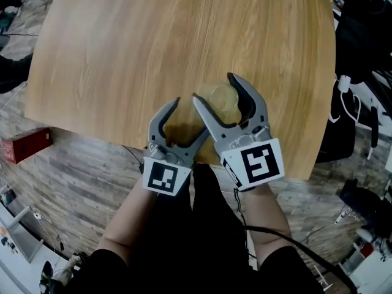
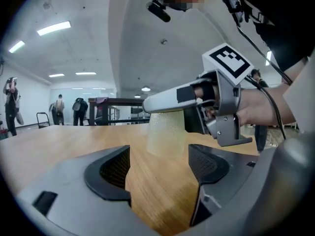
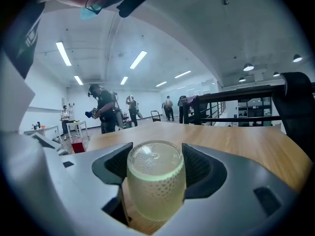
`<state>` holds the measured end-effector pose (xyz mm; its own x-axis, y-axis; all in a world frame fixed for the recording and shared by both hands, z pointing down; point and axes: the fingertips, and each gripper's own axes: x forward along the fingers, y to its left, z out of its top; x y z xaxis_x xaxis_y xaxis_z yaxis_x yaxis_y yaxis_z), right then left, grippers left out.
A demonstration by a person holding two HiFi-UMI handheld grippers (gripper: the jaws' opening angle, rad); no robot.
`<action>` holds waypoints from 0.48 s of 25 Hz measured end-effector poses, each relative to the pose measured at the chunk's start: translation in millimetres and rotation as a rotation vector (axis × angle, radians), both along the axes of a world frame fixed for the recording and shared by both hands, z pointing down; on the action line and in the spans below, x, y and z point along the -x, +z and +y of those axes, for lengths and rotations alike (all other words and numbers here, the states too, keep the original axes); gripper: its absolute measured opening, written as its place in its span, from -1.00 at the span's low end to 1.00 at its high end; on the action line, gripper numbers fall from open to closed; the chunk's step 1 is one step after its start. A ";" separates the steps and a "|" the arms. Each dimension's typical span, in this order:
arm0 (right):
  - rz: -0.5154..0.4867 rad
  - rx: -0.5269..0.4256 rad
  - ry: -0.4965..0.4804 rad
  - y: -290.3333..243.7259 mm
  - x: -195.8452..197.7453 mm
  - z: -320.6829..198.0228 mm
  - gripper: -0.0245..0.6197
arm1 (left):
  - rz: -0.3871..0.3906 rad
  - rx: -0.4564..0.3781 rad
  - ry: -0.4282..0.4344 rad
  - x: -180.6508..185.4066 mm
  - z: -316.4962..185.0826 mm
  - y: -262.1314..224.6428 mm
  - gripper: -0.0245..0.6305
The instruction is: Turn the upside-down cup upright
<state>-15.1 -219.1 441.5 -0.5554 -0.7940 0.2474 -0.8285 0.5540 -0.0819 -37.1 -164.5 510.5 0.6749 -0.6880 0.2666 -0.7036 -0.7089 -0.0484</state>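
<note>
The cup (image 1: 220,100) is translucent, yellowish and dimpled, and stands upside down on the wooden table (image 1: 153,41) near its front edge. My right gripper (image 1: 214,87) straddles it, and in the right gripper view the cup (image 3: 156,186) fills the gap, with both pads (image 3: 197,168) against its sides near the closed base. My left gripper (image 1: 190,121) is just left of it, open and empty. In the left gripper view the cup (image 2: 166,134) stands a short way ahead of the open left gripper (image 2: 160,166), rim down on the wood, with a right finger (image 2: 172,98) across its top.
The table's front edge (image 1: 122,141) runs right under both grippers. On the floor to the left lies a red box (image 1: 24,144). Black bags and cables (image 1: 358,54) crowd the right side. Several people (image 3: 106,109) stand far off in the room.
</note>
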 end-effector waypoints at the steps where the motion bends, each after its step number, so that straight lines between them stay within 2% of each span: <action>1: -0.008 0.000 -0.012 -6.3 1.3 1.8 0.07 | 0.009 -0.011 0.007 -6.1 -1.8 -2.1 0.20; 6: -0.027 0.039 -0.078 -16.9 10.9 15.7 0.07 | 0.025 -0.082 0.042 -28.3 -12.2 -9.2 0.27; 12: -0.066 0.075 -0.105 -14.0 12.5 20.1 0.07 | 0.030 -0.114 0.093 -40.1 -11.7 -13.6 0.27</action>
<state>-27.6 -199.0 427.5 -0.6518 -0.7109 0.2642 -0.7574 0.6279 -0.1788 3.0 -176.2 496.8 0.7439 -0.6466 0.1691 -0.6371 -0.7625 -0.1129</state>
